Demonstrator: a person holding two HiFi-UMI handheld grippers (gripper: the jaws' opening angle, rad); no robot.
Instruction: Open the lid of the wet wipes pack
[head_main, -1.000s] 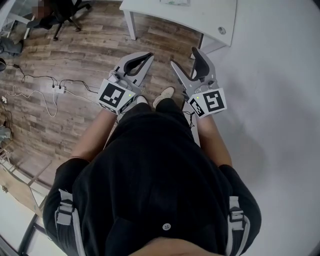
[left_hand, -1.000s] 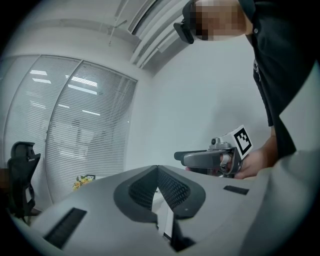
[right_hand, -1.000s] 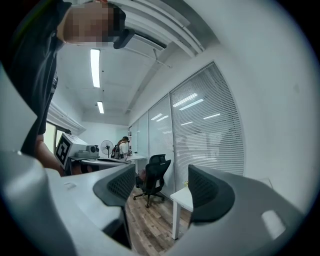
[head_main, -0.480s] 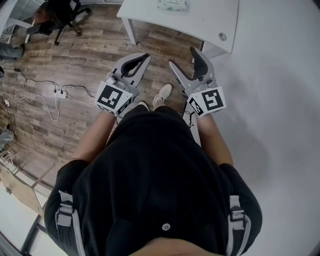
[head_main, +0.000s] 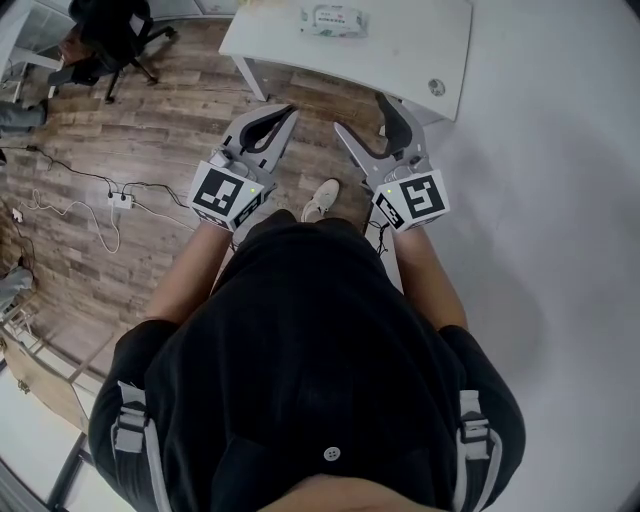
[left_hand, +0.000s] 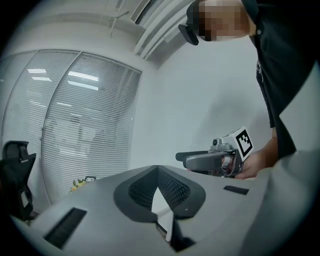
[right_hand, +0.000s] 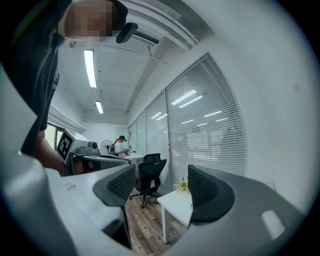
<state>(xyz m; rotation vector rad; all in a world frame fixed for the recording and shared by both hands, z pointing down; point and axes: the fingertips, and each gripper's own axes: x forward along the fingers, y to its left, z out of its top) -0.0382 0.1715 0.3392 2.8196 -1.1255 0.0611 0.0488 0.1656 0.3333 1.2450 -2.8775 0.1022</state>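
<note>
The wet wipes pack (head_main: 333, 18), white with a pale lid, lies on the white table (head_main: 410, 50) at the top of the head view, well ahead of both grippers. My left gripper (head_main: 290, 110) is held level over the wooden floor, its jaws shut tip to tip on nothing; its fingertips (left_hand: 157, 170) meet in the left gripper view. My right gripper (head_main: 362, 115) is beside it, open and empty, short of the table's near edge. Through its spread jaws in the right gripper view (right_hand: 165, 190) a white table corner (right_hand: 177, 202) shows. The pack appears in neither gripper view.
A black office chair (head_main: 110, 30) stands at the upper left, also seen as chair (right_hand: 150, 175). Cables and a power strip (head_main: 120, 200) lie on the floor at left. The person's shoe (head_main: 322, 198) is below the grippers. A white wall (head_main: 560, 200) runs along the right.
The person has stepped toward the table: it and the wipes pack have slid further into the head view's top. Both grippers travelled forward together, jaws unchanged.
</note>
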